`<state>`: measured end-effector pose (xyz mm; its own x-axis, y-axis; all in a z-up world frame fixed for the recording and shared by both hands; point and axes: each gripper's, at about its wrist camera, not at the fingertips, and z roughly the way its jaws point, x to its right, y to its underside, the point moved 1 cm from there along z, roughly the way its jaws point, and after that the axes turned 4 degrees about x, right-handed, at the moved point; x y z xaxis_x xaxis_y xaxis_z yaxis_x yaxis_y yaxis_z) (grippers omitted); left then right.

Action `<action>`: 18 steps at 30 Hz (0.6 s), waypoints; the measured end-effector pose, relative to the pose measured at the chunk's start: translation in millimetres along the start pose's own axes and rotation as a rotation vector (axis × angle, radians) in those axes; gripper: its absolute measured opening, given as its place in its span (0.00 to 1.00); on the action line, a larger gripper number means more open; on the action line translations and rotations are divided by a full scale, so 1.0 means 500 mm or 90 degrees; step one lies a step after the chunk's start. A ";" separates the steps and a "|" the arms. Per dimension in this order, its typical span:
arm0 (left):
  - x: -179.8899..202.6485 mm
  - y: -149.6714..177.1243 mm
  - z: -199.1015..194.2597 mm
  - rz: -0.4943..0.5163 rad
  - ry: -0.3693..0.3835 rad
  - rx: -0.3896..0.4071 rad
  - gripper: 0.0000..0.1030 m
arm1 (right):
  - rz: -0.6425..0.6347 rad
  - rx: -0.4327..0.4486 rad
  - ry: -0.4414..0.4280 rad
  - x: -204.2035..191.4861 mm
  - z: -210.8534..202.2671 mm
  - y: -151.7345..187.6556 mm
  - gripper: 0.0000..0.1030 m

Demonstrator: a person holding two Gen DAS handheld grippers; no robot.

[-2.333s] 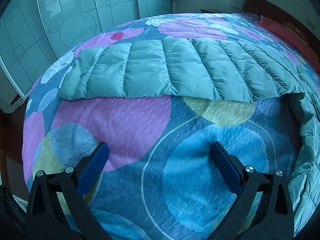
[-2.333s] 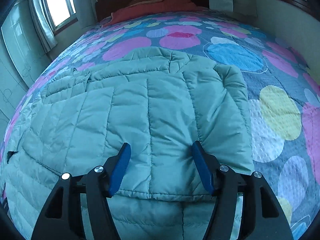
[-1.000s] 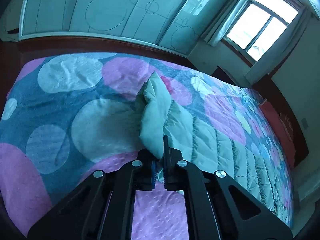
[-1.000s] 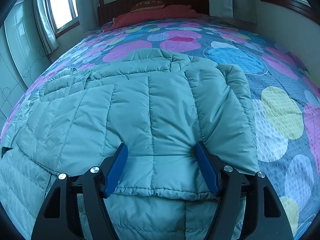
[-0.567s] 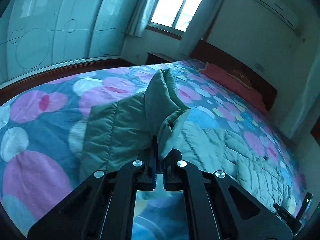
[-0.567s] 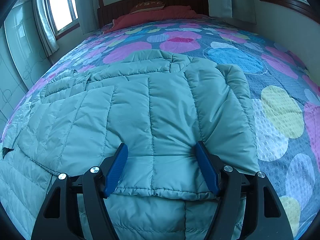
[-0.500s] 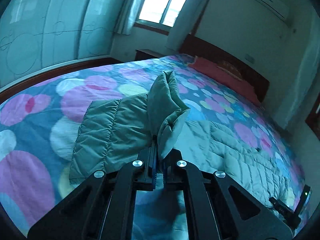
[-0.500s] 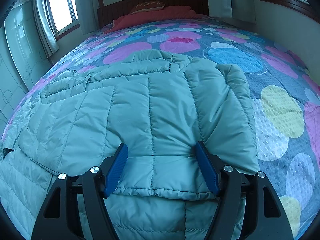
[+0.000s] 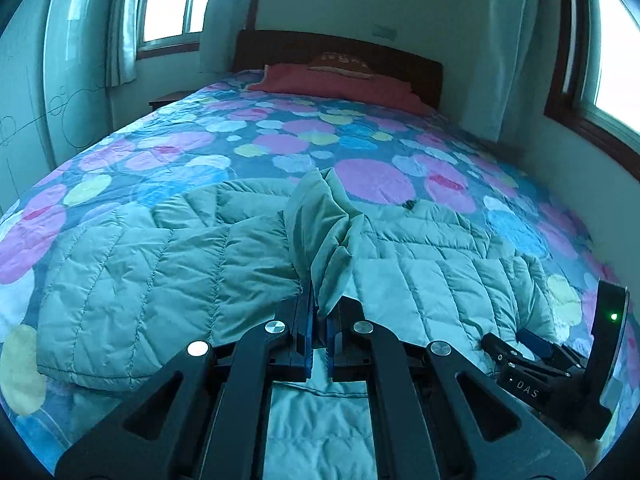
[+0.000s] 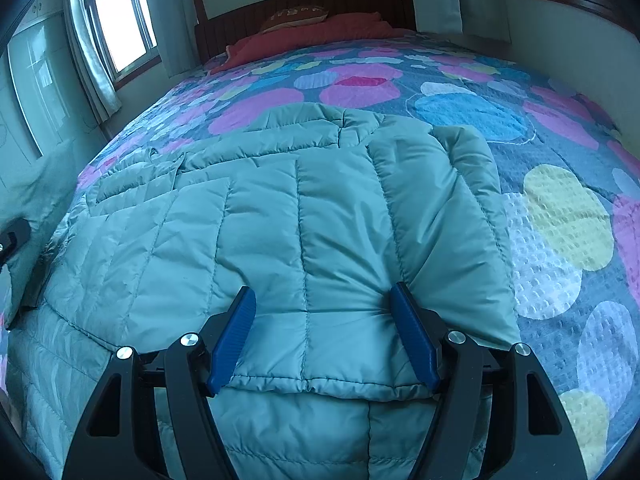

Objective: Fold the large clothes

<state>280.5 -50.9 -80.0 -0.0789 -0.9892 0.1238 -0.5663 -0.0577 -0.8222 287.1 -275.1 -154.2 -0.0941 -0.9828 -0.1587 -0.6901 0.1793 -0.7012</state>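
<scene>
A pale green quilted jacket [image 9: 140, 272] lies spread across the bed. My left gripper [image 9: 318, 312] is shut on the end of one sleeve [image 9: 324, 232], which stands bunched up above the jaws, over the jacket's body. In the right wrist view the jacket [image 10: 320, 208] fills the foreground, with the other sleeve folded in over it. My right gripper [image 10: 322, 300] is open, and its blue fingers [image 10: 240, 320] rest on the fabric near the folded sleeve's end. The left wrist view also shows my right gripper [image 9: 532, 344] low at the right, on the jacket.
The bedspread [image 9: 280, 140] has pink, blue and yellow circles. A red blanket [image 9: 332, 84] and a dark wooden headboard [image 9: 340, 46] lie at the far end. A wall [image 9: 560, 168] runs close along the bed's right side, and windows stand to the left and right.
My left gripper has swung across with the sleeve end held, from the bed's side to over the jacket's body, and now faces the headboard. The right gripper has stayed still on the jacket.
</scene>
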 end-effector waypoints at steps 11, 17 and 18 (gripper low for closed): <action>0.070 0.059 0.067 0.044 0.028 -0.074 0.25 | 0.009 0.003 -0.007 -0.002 0.007 -0.002 0.67; 0.045 0.049 0.011 0.023 0.039 -0.070 0.46 | 0.007 0.000 -0.002 0.003 0.004 -0.002 0.67; 0.037 0.048 -0.001 0.015 0.041 -0.070 0.48 | 0.005 -0.002 0.001 0.001 0.004 -0.004 0.67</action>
<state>265.2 -70.3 -97.1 -0.1438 -0.9792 0.1434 -0.6498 -0.0159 -0.7600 289.8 -275.7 -154.2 -0.1011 -0.9813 -0.1637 -0.6917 0.1876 -0.6974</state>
